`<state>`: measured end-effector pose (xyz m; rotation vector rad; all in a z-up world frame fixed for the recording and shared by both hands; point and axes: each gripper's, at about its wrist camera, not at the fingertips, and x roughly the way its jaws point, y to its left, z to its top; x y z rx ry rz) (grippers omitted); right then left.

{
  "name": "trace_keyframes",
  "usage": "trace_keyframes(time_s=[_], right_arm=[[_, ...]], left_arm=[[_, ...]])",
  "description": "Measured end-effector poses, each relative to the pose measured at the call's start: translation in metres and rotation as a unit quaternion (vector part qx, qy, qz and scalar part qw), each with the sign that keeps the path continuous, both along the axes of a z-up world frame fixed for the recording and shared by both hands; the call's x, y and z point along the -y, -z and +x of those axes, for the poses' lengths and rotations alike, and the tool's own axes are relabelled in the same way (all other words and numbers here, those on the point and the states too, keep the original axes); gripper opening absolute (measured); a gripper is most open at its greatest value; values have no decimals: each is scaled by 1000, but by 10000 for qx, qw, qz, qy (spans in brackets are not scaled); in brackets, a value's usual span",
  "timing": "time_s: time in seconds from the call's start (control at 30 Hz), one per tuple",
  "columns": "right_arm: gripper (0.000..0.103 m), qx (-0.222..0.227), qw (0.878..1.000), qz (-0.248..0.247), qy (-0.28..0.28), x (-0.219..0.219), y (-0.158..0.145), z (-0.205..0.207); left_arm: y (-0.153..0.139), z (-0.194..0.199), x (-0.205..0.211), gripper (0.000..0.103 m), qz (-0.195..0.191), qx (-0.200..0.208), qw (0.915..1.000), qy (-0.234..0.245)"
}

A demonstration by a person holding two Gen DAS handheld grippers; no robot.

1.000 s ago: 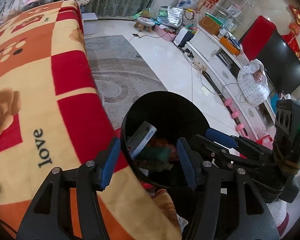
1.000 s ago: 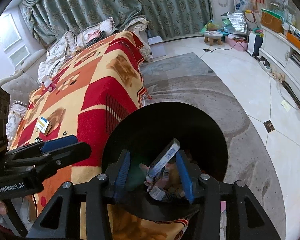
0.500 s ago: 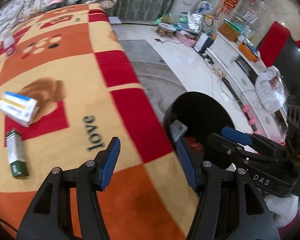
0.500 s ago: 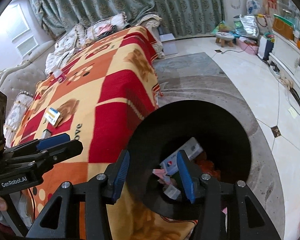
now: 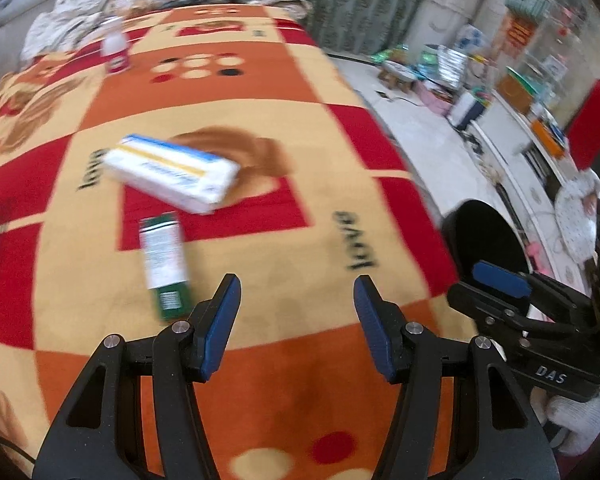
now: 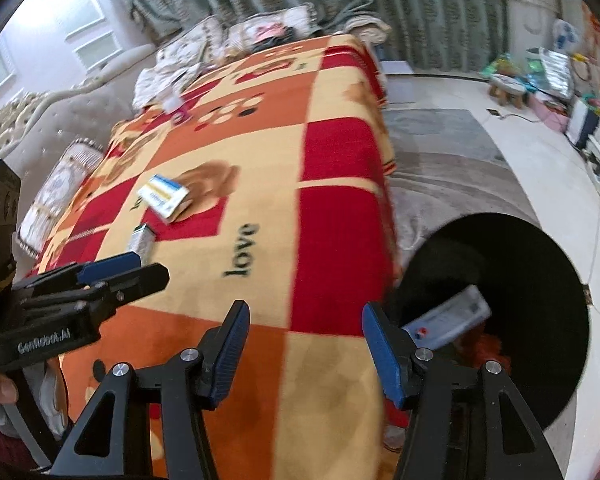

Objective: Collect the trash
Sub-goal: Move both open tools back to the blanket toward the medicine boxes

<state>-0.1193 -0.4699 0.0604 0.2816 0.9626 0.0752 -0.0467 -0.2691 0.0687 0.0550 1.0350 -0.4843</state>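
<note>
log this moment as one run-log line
left hand-held gripper: open, empty | right hand-held gripper: opening, empty | bin: holds dropped box | on blanket: white box, green box

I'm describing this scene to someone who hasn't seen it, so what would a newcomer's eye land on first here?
First the loud red, orange and cream checked blanket that fills both views. On it lie a white box with blue and yellow stripes and, nearer the cameras, a green and white box. Beside the blanket's edge, on the floor side, stands the black bin with a carton inside; both the left gripper and the right gripper hold nothing.
</note>
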Motion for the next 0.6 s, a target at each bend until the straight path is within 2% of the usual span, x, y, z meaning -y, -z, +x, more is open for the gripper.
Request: trace_keyframes(time_s=[0.23,0.6], right_arm=[[57,-44,9993,12,-367,-34,5,20],[61,-133,9977,-11,-659,-59,8,41]], left_arm=[[14,23,-46,57,170,13,9975,-683],[36,44,-53,57,162,-257,9954,-903]])
